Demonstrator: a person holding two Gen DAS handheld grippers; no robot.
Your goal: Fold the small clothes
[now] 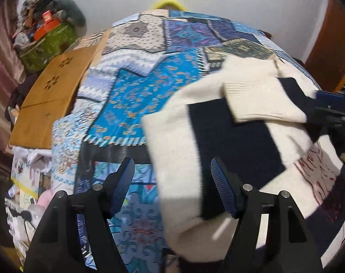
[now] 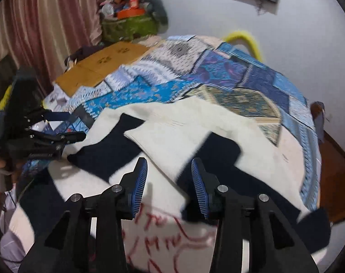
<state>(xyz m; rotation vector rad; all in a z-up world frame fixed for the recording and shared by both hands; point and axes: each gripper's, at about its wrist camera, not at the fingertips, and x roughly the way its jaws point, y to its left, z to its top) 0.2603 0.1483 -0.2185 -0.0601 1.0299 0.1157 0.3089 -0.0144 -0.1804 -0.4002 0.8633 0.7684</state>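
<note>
A cream and navy sweater [image 1: 170, 141] [image 2: 172, 136] with red lettering lies spread on a blue patchwork bedspread [image 1: 138, 91] [image 2: 217, 72]. One cream sleeve [image 1: 258, 95] is folded across its chest. In the left wrist view my left gripper [image 1: 171, 168] hangs open above the sweater's left edge, nothing between its blue pads. My right gripper [image 2: 169, 162] is open just over the sweater's middle, with the cloth lying below its fingers and not pinched. Each gripper also shows in the other's view: the right gripper [image 1: 318, 104] at the sweater's right side, the left gripper [image 2: 78, 125] at its left side.
A wooden board [image 1: 54, 95] [image 2: 99, 68] lies on the bed's far left. Behind it stands a green box [image 1: 47, 43] [image 2: 129, 27] piled with clutter, beside a striped curtain [image 2: 36, 22]. A yellow object [image 2: 245, 38] sits past the bed's far end. Brown wooden furniture [image 1: 331, 45] is at right.
</note>
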